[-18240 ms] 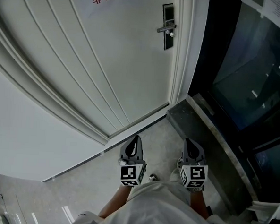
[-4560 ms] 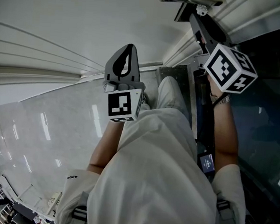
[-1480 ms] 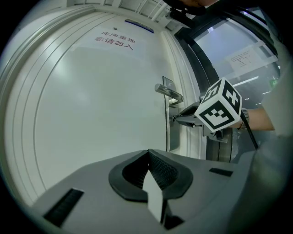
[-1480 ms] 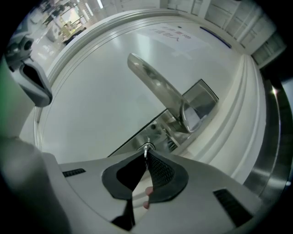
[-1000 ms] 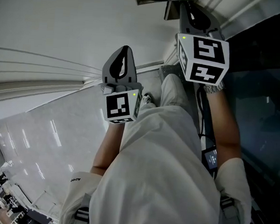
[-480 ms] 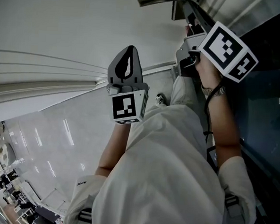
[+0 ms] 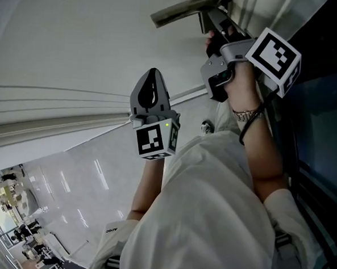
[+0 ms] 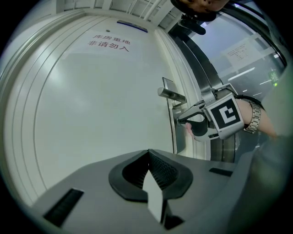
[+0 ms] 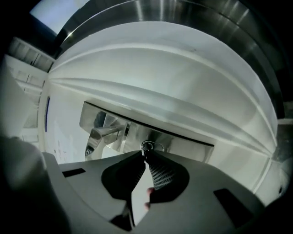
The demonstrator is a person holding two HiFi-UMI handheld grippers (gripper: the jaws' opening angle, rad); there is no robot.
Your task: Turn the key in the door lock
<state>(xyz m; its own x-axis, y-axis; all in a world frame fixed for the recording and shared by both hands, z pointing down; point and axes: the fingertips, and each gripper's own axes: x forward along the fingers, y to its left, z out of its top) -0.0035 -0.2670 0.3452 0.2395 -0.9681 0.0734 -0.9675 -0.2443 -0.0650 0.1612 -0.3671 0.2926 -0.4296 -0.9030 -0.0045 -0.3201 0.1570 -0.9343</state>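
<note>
– Since the key (image 9: pixel 147 146) sits in the lock plate (image 9: pixel 183 139) beside the lever handle (image 9: pixel 104 134), why is the right gripper (image 9: pixel 145 154) there?

– To twist it, I'd say; its fingers pinch the key. The left gripper (image 8: pixel 147 154) waits well clear, fingers together on nothing. One key, one lever handle, two grippers.

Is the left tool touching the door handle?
No, the left tool is shut on nothing, back from the door handle; only the right tool, pinching the key, is up beside it.
</note>
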